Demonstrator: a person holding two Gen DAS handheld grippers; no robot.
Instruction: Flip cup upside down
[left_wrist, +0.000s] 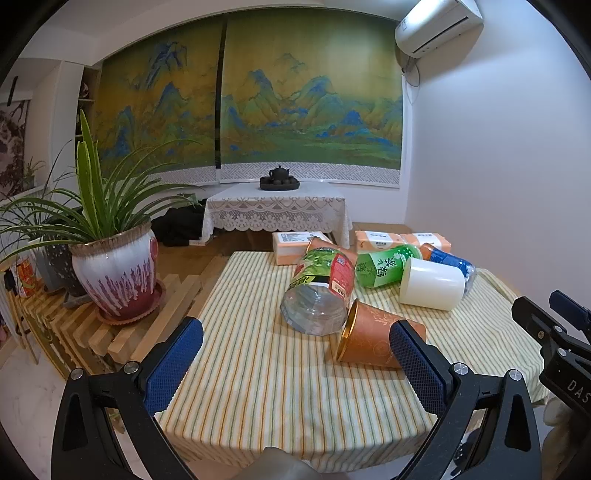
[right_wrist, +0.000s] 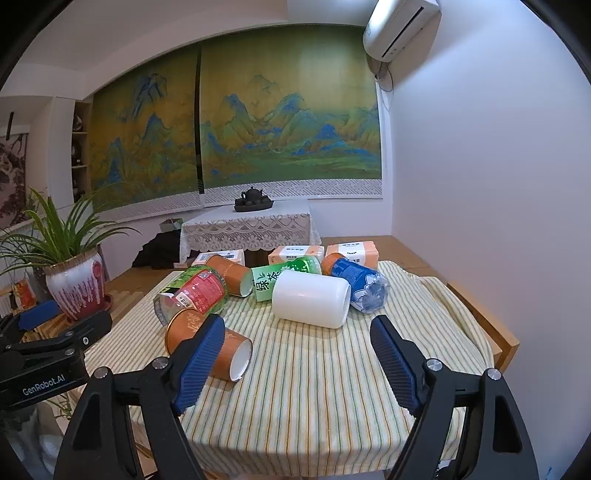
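Note:
An orange paper cup (left_wrist: 373, 338) lies on its side on the striped tablecloth; it also shows in the right wrist view (right_wrist: 221, 349) with its white open mouth toward the camera. A white cup (left_wrist: 432, 283) (right_wrist: 312, 297) lies on its side behind it. A second orange cup (right_wrist: 231, 273) lies farther back. My left gripper (left_wrist: 295, 354) is open and empty, its right finger in front of the orange cup. My right gripper (right_wrist: 297, 354) is open and empty, its left finger in front of the orange cup.
A clear bottle with a red-green label (left_wrist: 319, 291), a green tea bottle (left_wrist: 384, 264) and a blue bottle (right_wrist: 360, 282) lie on the table (right_wrist: 332, 387). Tissue packs (left_wrist: 295, 245) sit at the back. A potted plant (left_wrist: 118, 273) stands left on a wooden rack.

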